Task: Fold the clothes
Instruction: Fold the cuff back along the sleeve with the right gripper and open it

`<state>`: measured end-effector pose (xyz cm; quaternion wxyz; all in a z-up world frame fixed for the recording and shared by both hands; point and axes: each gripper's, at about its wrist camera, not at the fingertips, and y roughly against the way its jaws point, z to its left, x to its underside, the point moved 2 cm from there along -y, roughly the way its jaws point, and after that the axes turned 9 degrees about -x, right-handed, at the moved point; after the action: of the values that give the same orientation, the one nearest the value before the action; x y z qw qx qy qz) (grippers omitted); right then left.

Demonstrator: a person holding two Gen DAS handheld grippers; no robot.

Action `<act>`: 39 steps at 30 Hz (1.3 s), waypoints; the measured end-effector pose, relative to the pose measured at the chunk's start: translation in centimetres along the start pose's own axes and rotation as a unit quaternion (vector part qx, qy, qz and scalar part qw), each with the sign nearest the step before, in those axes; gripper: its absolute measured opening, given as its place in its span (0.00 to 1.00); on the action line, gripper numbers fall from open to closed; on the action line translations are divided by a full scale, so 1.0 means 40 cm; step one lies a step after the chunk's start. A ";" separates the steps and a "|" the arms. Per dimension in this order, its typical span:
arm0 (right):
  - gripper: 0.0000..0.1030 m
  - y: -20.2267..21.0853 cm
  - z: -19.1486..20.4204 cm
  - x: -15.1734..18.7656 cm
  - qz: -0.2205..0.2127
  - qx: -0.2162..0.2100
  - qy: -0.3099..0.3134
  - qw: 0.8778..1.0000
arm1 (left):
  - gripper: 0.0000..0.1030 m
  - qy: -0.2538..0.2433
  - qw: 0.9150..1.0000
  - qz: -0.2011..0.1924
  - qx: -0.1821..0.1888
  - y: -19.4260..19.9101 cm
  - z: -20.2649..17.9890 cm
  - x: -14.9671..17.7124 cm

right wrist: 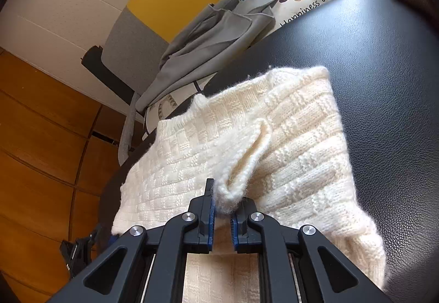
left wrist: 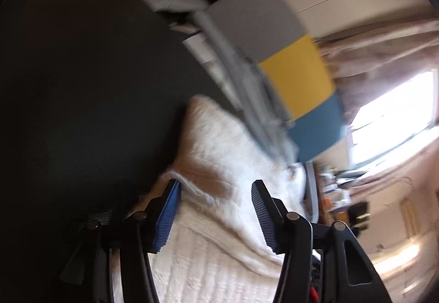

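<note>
Midway through folding: the cream sweater (right wrist: 247,144) lies doubled near the black table's (right wrist: 384,83) edge, right gripper (right wrist: 222,209) pinching a fold, left gripper (left wrist: 216,209) spread wide, empty.

The sweater (right wrist: 247,138) lies on the table (right wrist: 384,83). Beyond the table's far edge a garment (right wrist: 214,37) drapes over a chair (right wrist: 153,28).

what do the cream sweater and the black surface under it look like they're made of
Sweater: chunky knit yarn, probably wool or acrylic; a raised basket-weave pattern and fuzzy edges show. Matte, soft finish.
Black surface: looks like leather or faux leather; fine pebbled grain with a dull sheen where light hits. Which of the two cannot be told.
</note>
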<state>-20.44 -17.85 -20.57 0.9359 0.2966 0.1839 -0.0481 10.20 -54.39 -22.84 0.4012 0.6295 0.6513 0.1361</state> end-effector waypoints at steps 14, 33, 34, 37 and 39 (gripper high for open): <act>0.11 0.029 0.016 0.022 -0.003 0.042 0.068 0.997 | 0.03 -0.084 0.996 -0.015 -0.039 0.046 0.004 0.046; 0.60 -0.002 -0.042 0.037 -0.028 -0.036 -0.021 0.999 | 0.34 0.056 0.998 0.032 -0.004 -0.006 0.043 0.006; 0.48 -0.008 -0.037 0.037 -0.025 -0.017 -0.013 0.999 | 0.22 0.059 0.998 0.030 -0.007 -0.009 0.043 0.004; 0.14 -0.014 -0.041 0.030 -0.017 0.013 -0.005 1.000 | 0.05 0.037 0.999 -0.007 -0.008 0.019 0.033 0.007; 0.11 0.005 -0.034 0.027 -0.025 0.017 0.015 0.999 | 0.05 0.015 0.999 -0.029 -0.007 0.046 0.027 0.017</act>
<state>-19.82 -16.89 -21.87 0.9263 0.3085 0.2047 -0.0703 12.33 -53.81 -22.49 0.3999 0.6050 0.6745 0.1384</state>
